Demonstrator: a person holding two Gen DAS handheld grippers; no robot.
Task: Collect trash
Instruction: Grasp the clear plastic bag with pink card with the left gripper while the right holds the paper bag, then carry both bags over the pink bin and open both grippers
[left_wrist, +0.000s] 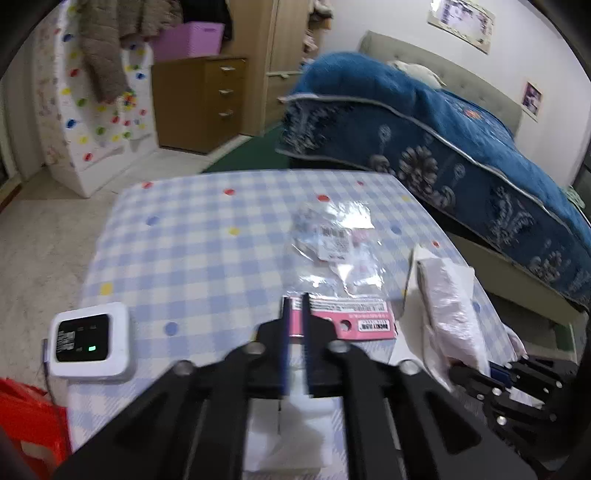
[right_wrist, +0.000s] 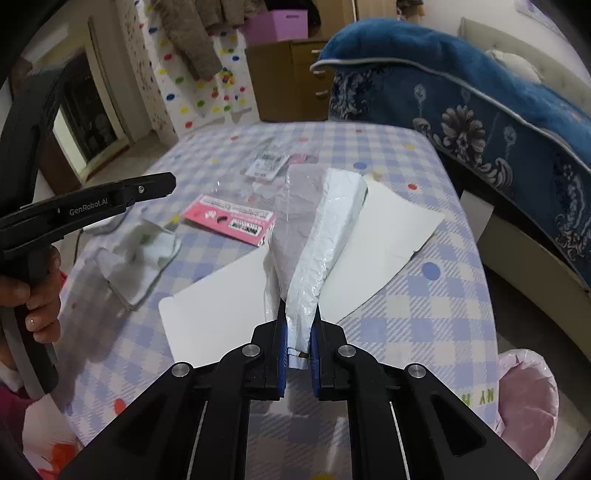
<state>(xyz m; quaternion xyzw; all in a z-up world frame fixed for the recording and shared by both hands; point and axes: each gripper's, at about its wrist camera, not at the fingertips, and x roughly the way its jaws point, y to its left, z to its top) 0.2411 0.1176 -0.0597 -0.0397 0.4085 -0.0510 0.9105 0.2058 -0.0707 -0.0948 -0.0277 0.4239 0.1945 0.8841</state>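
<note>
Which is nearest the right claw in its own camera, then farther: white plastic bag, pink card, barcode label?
1. White plastic bag, pinched in the right claw.
2. Pink card, left on the table.
3. Barcode label, farther back, center-left.

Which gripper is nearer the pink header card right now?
Left. The left gripper has its fingertips right at the pink header card. The right gripper sits farther off, shut on the white plastic mailer bag.

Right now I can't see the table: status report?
Right gripper shut on white plastic mailer bag. Left gripper nearly shut, empty, over pink packaging card. Pink-lined bin beside table, path clear.
</note>
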